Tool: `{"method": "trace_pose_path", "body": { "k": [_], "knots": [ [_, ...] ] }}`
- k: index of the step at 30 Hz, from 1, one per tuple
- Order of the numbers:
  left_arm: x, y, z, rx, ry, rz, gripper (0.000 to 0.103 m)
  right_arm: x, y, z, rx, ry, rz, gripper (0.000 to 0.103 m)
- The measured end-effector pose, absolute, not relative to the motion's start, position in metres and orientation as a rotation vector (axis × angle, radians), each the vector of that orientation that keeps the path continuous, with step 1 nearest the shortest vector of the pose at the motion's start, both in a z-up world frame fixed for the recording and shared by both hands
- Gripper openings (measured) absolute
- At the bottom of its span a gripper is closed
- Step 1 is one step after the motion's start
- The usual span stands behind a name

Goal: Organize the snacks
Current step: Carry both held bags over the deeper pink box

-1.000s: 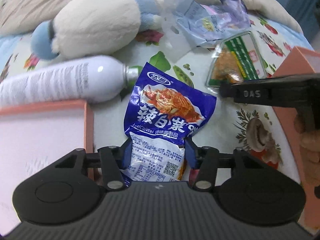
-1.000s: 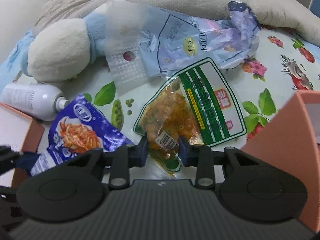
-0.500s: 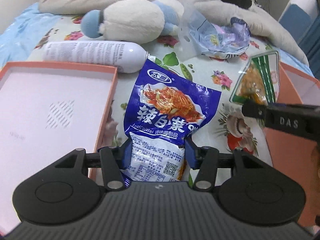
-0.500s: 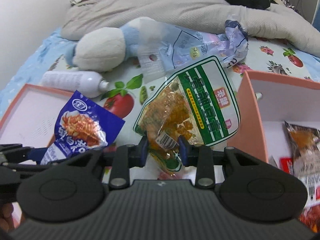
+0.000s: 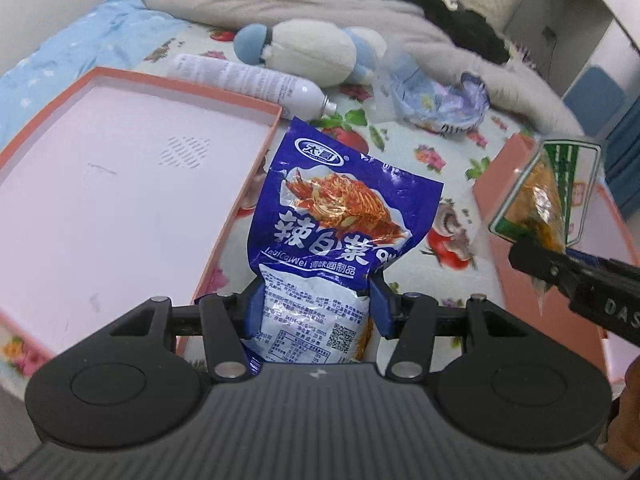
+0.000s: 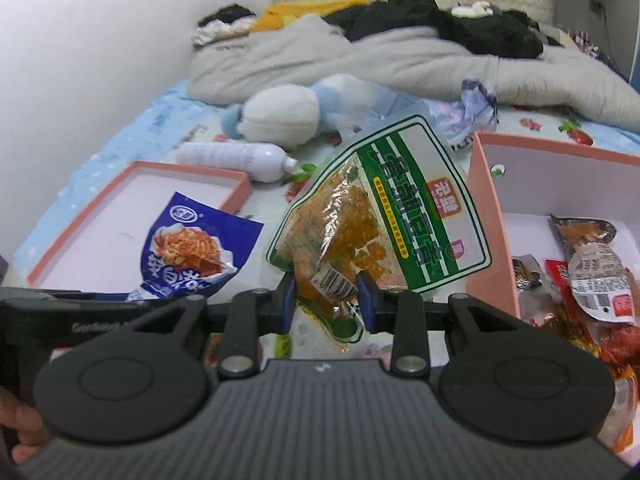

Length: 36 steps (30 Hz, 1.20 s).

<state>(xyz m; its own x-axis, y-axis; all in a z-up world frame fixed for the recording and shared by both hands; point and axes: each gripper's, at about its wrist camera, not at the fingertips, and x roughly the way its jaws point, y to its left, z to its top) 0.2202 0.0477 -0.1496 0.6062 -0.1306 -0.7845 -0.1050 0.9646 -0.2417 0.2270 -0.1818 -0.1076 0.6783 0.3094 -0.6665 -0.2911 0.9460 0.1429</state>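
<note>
- Even, soft indoor light; shadows stay faint.
- Fisheye bends both views strongly at the edges.
- Background bedding (image 6: 400,60) smears slightly; glare glints off the blue packet (image 5: 340,216).

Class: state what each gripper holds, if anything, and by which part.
Left gripper: blue snack packet, gripped at its bottom end. Right gripper: green-striped snack packet, gripped at its lower corner.

Black gripper (image 5: 316,312); blue pads (image 5: 378,310)

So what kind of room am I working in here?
Most likely a bedroom, with the work done on a bed: a floral sheet underneath, a rumpled grey quilt behind, and a plush toy lying beside the white spray bottle.
</note>
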Motion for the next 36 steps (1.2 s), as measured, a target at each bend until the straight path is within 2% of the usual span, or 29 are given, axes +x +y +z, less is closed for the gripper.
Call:
{"method": "trace_pose_path", "body": {
  "k": [16,36],
  "knots": [
    [0.128,0.039,-0.1,-0.329,0.808,-0.071,0.058,0.124,-0.216,-0.066,0.063,0.626,0.282,0.035],
    [0.136,-0.071,-0.074,-0.299,0.834,-0.341,0.058,0.084,-0.294,-0.065,0.066,0.596,0.053,0.036]
  ]
}}
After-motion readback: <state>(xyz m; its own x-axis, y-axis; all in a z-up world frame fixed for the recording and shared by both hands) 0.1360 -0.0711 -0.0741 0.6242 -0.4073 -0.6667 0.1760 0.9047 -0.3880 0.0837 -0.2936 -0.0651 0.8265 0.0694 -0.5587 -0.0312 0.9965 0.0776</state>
